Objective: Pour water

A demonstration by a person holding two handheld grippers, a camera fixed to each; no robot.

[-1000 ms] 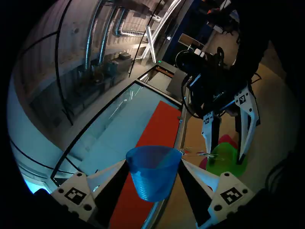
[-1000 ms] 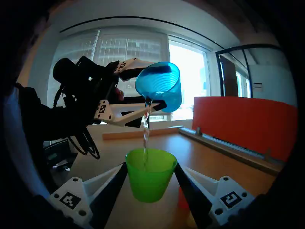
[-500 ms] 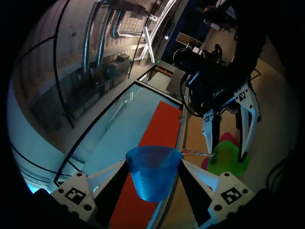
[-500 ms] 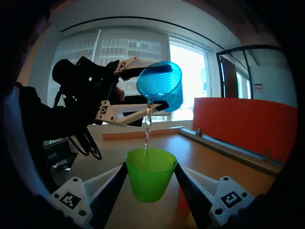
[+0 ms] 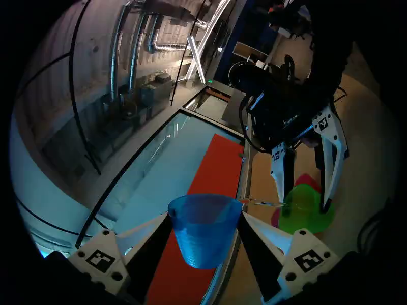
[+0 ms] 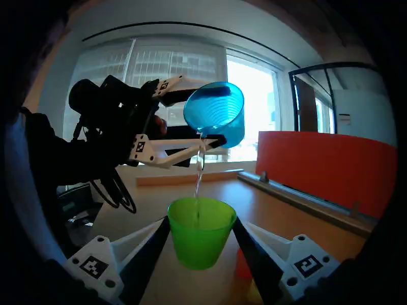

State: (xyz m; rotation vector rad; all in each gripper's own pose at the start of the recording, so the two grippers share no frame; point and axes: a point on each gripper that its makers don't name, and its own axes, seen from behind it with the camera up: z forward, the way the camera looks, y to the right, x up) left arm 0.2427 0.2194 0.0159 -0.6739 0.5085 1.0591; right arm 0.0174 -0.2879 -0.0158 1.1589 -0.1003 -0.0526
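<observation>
Two cups are meeting in mid-pour. Up and left of the green cup (image 6: pixel 201 231), the left claw (image 6: pixel 211 112) is pinching the blue cup (image 6: pixel 216 109) between both fingers, tipping it so that a thin stream of water (image 6: pixel 198 170) is dropping into the green cup, which the right claw (image 6: pixel 201 219) is gripping on both sides directly below.

Trouble, I judge, would be coming from drift. The green cup's mouth is narrow, so a wandering hand or a steeper tilt would be splashing water onto the wooden surface (image 6: pixel 285 218) behind the green cup. Squeezing harder could be buckling either wall.

Both cups are looking like thin translucent plastic, round and tapered. The blue one is showing ribbed rings inside, the green one a smooth wall. Right of the green cup, a flat matte orange panel (image 6: pixel 330 162) is standing.
</observation>
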